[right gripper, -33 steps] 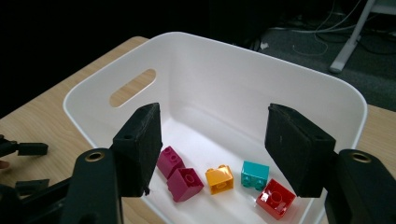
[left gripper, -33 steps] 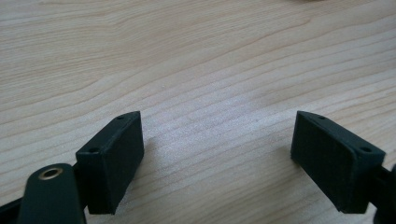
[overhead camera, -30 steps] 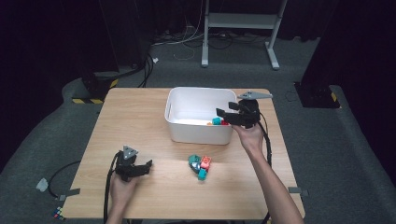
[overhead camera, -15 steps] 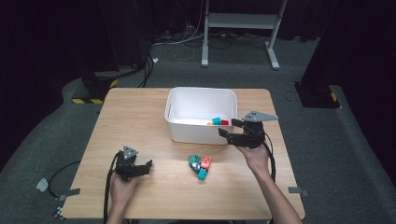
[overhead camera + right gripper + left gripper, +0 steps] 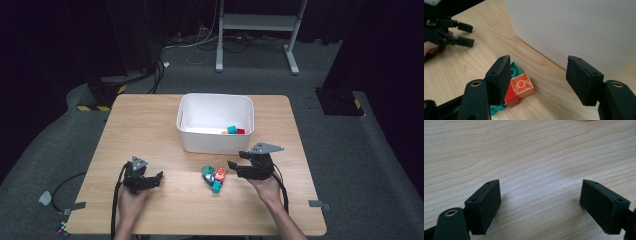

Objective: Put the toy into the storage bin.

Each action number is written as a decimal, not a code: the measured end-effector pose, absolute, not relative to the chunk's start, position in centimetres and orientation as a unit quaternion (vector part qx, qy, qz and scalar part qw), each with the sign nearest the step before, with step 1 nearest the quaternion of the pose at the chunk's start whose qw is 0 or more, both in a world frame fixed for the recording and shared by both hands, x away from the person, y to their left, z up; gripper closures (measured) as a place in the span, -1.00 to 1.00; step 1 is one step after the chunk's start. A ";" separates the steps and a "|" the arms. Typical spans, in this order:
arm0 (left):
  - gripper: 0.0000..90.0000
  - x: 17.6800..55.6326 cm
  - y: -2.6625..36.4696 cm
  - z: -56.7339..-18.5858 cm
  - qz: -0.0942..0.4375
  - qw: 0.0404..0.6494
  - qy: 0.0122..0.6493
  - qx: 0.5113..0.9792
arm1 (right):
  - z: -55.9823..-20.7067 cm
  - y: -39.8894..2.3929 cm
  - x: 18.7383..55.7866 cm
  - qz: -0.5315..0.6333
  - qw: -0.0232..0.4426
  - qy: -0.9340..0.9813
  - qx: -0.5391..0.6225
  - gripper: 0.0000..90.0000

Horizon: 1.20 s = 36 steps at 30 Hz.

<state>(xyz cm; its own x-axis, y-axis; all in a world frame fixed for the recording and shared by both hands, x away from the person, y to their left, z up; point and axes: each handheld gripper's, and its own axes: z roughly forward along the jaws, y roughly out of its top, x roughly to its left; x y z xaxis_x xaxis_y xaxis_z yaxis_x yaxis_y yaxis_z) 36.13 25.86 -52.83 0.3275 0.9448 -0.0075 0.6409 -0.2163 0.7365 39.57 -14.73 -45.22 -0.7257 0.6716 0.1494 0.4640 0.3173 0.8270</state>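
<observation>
I see a light wooden table (image 5: 150, 130) with rounded corners standing on grey carpet. Toward its far middle sits a white rectangular plastic bin (image 5: 215, 122), open at the top; inside it, against the near right wall, lie a few small toy bricks (image 5: 233, 130), one teal, one red and a bit of orange. In the right gripper view the bin's blank white wall (image 5: 579, 30) rises just behind the jaws.

In front of the bin, on the bare wood, lies a small cluster of plastic toy bricks (image 5: 214, 177). Up close I make out an orange studded brick (image 5: 522, 86), a red brick (image 5: 511, 98) touching it, and teal bricks (image 5: 512, 70) behind and below them.

My right gripper (image 5: 236, 167) sits just to the right of the cluster, held low over the table, its jaws spread wide with nothing between them. In its own view the left jaw stands in front of the bricks; I cannot tell whether it touches them.

My left gripper (image 5: 156, 177) is well apart from the bricks, near the table's near left part. Its jaws are also parted wide over plain wood grain, holding nothing.

I can read no writing or brand anywhere.
</observation>
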 end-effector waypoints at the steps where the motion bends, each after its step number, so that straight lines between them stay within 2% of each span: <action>1: -0.62 36.1 25.9 -52.8 0.230 0.330 0.532 0.745 | -45.7 -14.6 39.5 0.464 0.107 0.804 0.355 -0.16; 8: -0.62 36.1 25.9 -52.8 0.231 0.330 0.532 0.745 | -48.5 -13.8 40.1 0.435 0.090 0.815 0.371 -0.02; 17: -0.62 36.1 25.9 -52.8 0.230 0.330 0.532 0.745 | -50.3 -12.6 40.9 0.421 0.072 0.821 0.380 0.07; 36: -0.62 36.1 25.9 -52.8 0.230 0.330 0.532 0.745 | -50.8 -10.6 41.5 0.408 0.069 0.836 0.361 0.19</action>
<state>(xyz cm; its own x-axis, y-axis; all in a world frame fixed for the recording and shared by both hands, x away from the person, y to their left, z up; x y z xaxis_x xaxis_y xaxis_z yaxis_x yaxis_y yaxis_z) 36.13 25.86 -52.83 0.3275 0.9448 -0.0078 0.6410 -0.2161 0.7365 41.46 -10.64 -50.77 -0.7291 0.6604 0.1796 0.5479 0.4060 0.7314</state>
